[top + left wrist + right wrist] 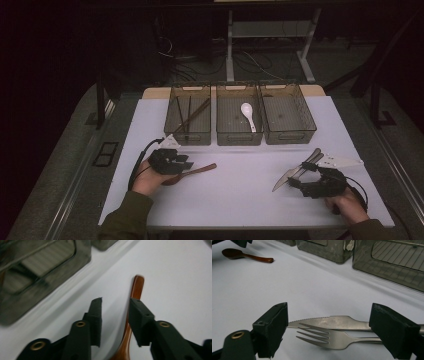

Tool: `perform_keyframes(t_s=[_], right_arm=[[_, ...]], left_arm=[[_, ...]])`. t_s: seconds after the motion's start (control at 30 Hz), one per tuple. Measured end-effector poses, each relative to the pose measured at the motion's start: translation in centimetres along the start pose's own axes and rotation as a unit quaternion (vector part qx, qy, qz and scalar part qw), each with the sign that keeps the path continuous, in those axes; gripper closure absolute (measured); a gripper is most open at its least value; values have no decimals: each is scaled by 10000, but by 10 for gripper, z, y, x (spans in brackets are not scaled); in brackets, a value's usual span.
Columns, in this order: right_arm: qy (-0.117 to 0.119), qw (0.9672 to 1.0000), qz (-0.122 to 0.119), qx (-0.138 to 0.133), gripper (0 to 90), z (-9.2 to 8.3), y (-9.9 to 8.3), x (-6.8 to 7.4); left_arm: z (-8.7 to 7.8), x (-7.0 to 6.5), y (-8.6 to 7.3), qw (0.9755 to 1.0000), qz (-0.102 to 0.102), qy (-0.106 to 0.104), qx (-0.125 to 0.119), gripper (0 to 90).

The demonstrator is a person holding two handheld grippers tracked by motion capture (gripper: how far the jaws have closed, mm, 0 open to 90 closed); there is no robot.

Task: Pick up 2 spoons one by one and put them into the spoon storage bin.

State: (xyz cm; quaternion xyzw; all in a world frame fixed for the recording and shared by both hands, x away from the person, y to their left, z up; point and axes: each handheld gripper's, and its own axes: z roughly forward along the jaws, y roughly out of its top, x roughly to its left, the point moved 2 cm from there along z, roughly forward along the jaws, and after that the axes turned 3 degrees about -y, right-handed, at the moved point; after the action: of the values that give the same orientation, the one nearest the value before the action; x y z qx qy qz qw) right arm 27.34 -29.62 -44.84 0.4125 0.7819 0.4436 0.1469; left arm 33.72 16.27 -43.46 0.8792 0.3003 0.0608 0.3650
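We had chopsticks in the far-left bin (187, 120) and a white ceramic spoon (248, 116) in the middle bin (239, 120); the right bin (287, 119) sat empty. At near left, the left gripper (113, 308) stood with jaws part-open around the glossy brown wooden spoon (132, 300), flat on the white table (235, 195), unclamped. At near right, the right gripper (328, 328) gaped wide over the steel knife (332, 322) and fork (324, 337), both unsorted.

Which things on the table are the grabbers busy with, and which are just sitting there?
Busy with:
- wooden spoon, between the left gripper's open jaws
- knife and fork, on the table between the right gripper's wide-open jaws

Just sitting:
- white spoon in the middle bin
- chopsticks in the left bin
- right bin
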Motion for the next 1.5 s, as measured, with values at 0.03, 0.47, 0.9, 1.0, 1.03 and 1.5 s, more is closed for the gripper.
perform_keyframes(t_s=[0.03, 0.47, 0.9, 1.0, 1.03, 1.5], right_arm=[[1, 10000, -3, 0, 152, 0, 0, 0], [-4, 10000, -10, 15, 153, 1, 0, 1], [-14, 10000, -18, 17, 153, 1, 0, 1], [-15, 10000, -20, 9, 153, 1, 0, 1], [-13, 10000, -27, 8, 153, 1, 0, 1], [-13, 10000, -21, 16, 153, 1, 0, 1]], left_arm=[[-3, 0, -4, 10000, -15, 37, 21, 577], [-27, 2, -43, 9993, -303, 197, 77, 475], [-21, -2, -48, 9993, -145, 92, 328, 480], [-20, -4, -48, 9993, -88, -2, 367, 509], [-20, -4, -48, 9993, -46, -40, 379, 524], [-19, -12, -47, 9976, 390, -93, 572, 768]])
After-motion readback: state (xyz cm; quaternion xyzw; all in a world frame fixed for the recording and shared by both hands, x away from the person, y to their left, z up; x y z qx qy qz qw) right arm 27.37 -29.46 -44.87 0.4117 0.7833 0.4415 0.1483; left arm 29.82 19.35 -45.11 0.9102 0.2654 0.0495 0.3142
